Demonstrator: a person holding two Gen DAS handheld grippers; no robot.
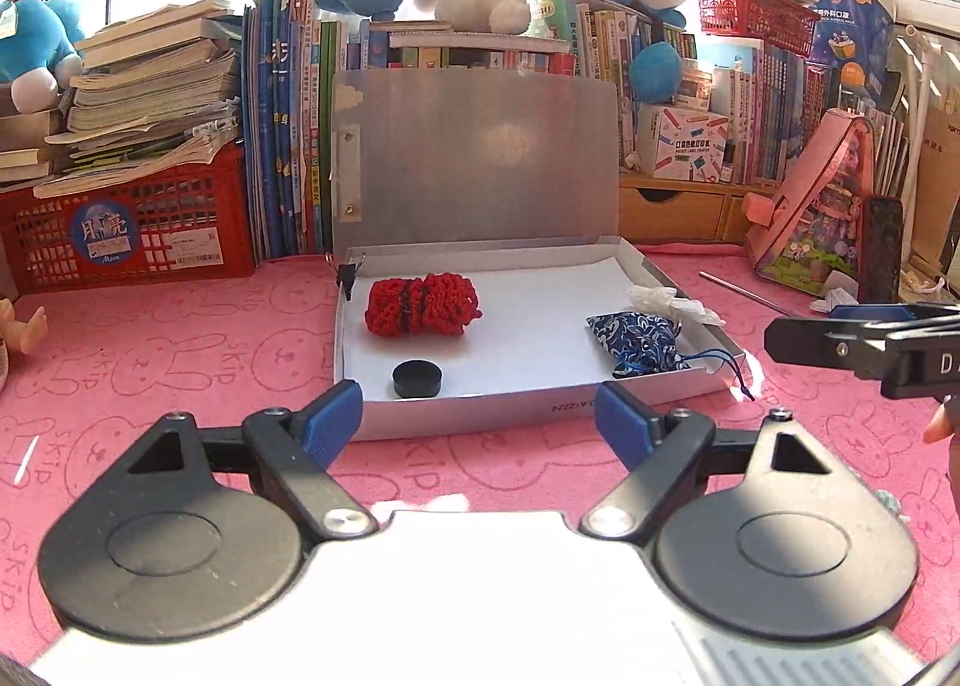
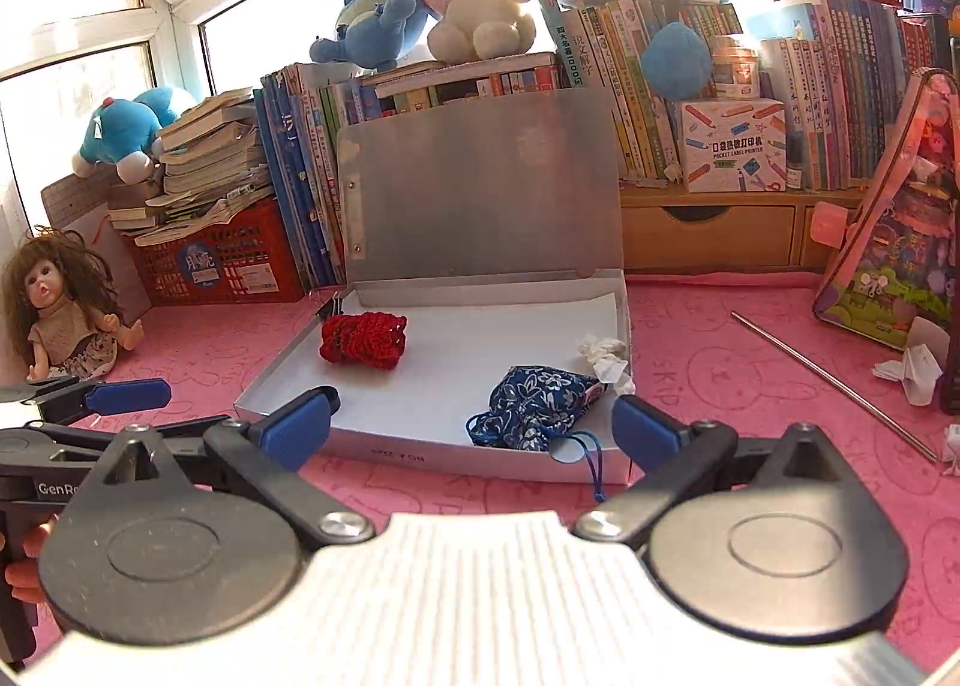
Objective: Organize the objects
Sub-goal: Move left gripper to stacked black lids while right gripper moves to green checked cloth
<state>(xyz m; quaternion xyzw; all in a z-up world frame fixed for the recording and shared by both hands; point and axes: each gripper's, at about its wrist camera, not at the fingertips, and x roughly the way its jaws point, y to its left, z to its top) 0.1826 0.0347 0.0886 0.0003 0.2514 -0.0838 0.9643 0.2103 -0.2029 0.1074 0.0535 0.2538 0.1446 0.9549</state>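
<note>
An open silver box (image 1: 540, 416) (image 2: 420, 446) lies on the pink cloth with its lid (image 1: 480, 158) up. Inside it are a red crochet piece (image 1: 420, 305) (image 2: 363, 339), a black round cap (image 1: 418, 379), a blue floral pouch (image 1: 639, 341) (image 2: 537, 407) with a cord over the front edge, and a crumpled white tissue (image 1: 669, 299) (image 2: 606, 357). My left gripper (image 1: 480, 425) is open and empty in front of the box. My right gripper (image 2: 474, 431) is open and empty just short of the pouch. The cap is hidden in the right wrist view.
A metal rod (image 2: 834, 380) (image 1: 747, 293) and paper scraps (image 2: 912, 368) lie right of the box. A doll (image 2: 57, 308) sits far left. Books, red baskets (image 1: 126, 230) and plush toys line the back. A pink toy case (image 2: 894, 242) stands at the right.
</note>
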